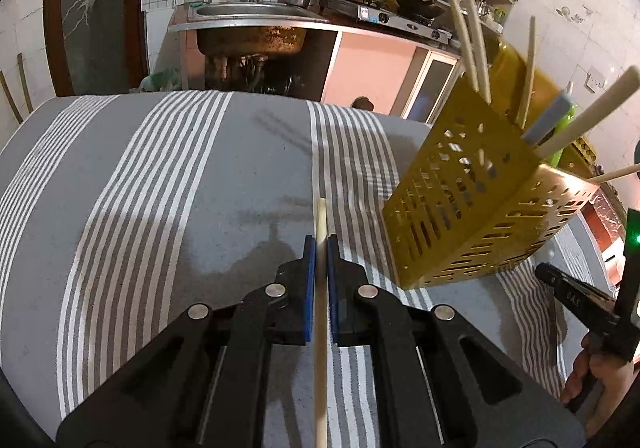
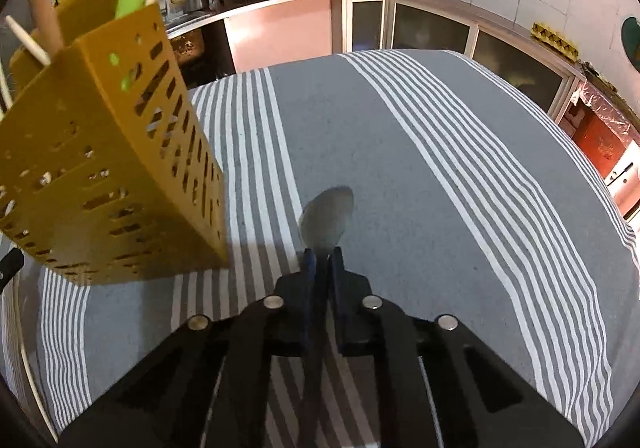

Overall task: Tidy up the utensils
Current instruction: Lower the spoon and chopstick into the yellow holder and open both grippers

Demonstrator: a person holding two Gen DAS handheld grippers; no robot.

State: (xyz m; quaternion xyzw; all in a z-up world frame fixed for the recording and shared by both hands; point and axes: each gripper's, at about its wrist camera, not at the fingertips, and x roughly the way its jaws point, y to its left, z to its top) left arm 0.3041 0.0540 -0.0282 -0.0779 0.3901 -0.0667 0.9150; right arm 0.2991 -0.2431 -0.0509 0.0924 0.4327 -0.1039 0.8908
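Left gripper clamps wooden chopstick; only right view shows right gripper pinching metal spoon.

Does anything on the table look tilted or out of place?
No. The yellow caddy only seems tilted from lens distortion. The left tool grips a chopstick, the right tool a spoon.
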